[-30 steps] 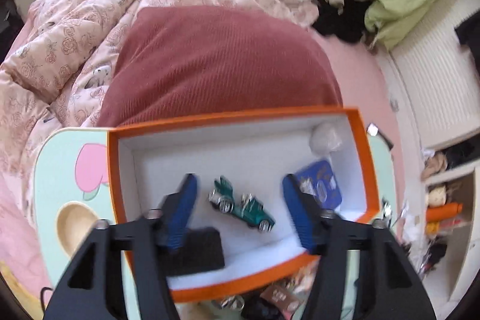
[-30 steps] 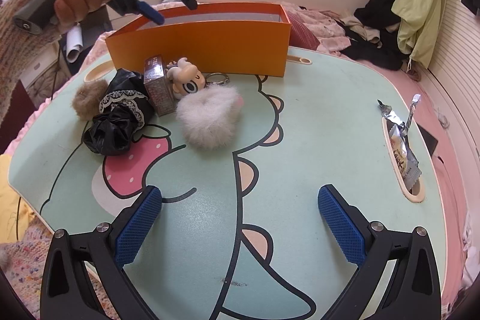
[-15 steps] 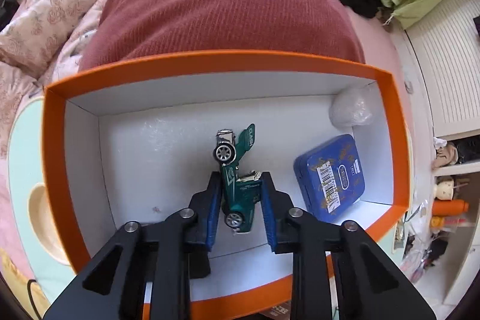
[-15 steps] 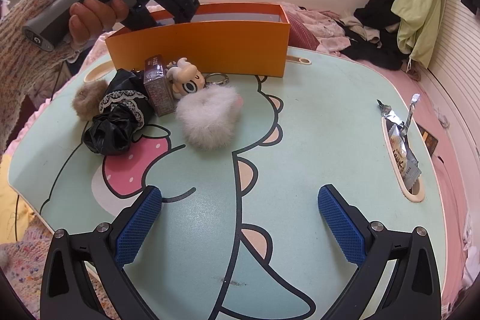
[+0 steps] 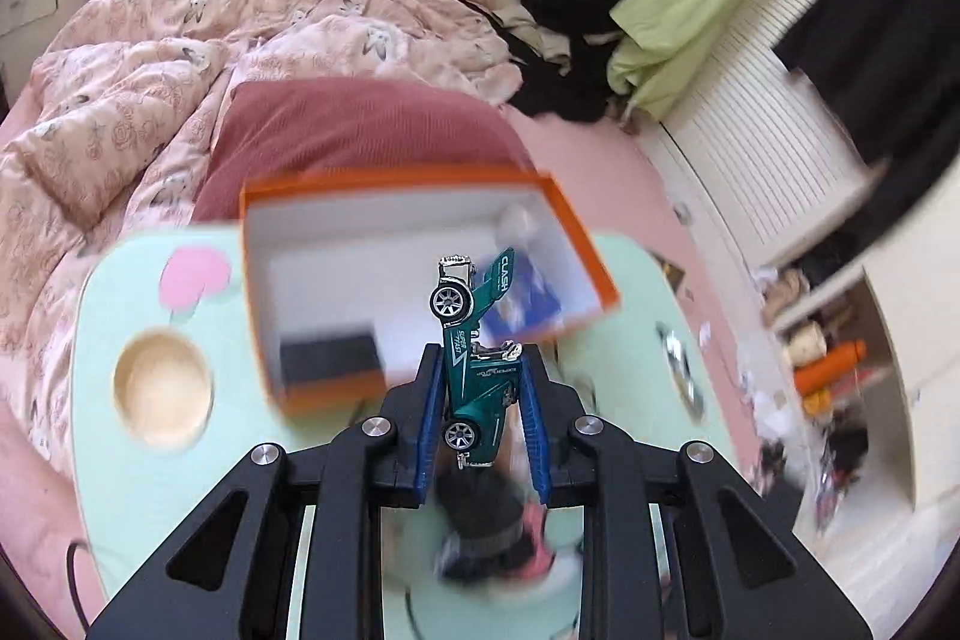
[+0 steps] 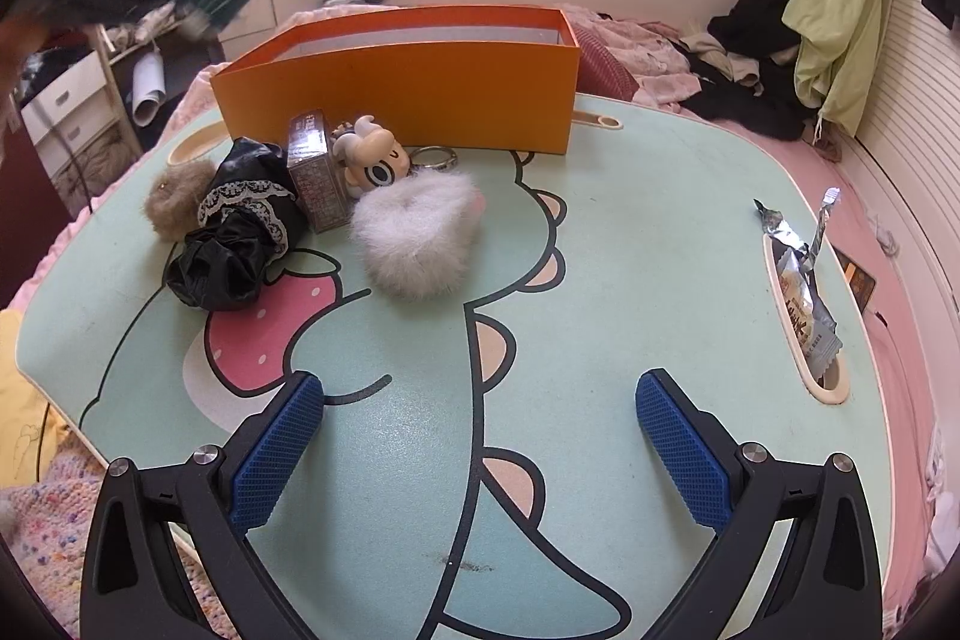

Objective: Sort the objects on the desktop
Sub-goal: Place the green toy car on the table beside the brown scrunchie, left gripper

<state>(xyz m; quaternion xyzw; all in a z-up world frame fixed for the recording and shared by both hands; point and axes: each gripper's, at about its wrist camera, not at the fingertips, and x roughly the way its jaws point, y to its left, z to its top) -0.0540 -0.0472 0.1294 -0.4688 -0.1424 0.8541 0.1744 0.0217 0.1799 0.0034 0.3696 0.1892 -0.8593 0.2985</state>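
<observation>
**A:** Where is the toy car [image 5: 474, 370] right now?

**B:** Clamped in the left gripper [image 5: 480, 400], nose up, above the table [image 5: 180, 490] and clear of the orange box [image 5: 414, 178]. The 2 blue pads press on its flanks around the middle of the body, and the front wheel and chrome grille stick out above them.

**A:** How do you expect it to handle?

**B:** It looks like a small die-cast model, so I judge it stiff, fairly dense for its size and not crushable. The painted sides are smooth and could slip on a weaker pinch, though the ribbed pads should help. The open door flap and the thin chrome trim look like the weak parts.

**A:** So the body is the right place to hold it?

**B:** Yes, across the 2 flat flanks between the axles. Pinching over the wheels would let it roll or pivot.

**A:** And the other tool?

**B:** The right gripper [image 6: 480, 454] hangs over the bare table with its jaws wide apart and nothing between them. The fluffy pompom [image 6: 414, 238], the figure keychain [image 6: 369, 154] and the small carton [image 6: 318, 172] lie beyond it, just in front of the box.
</observation>
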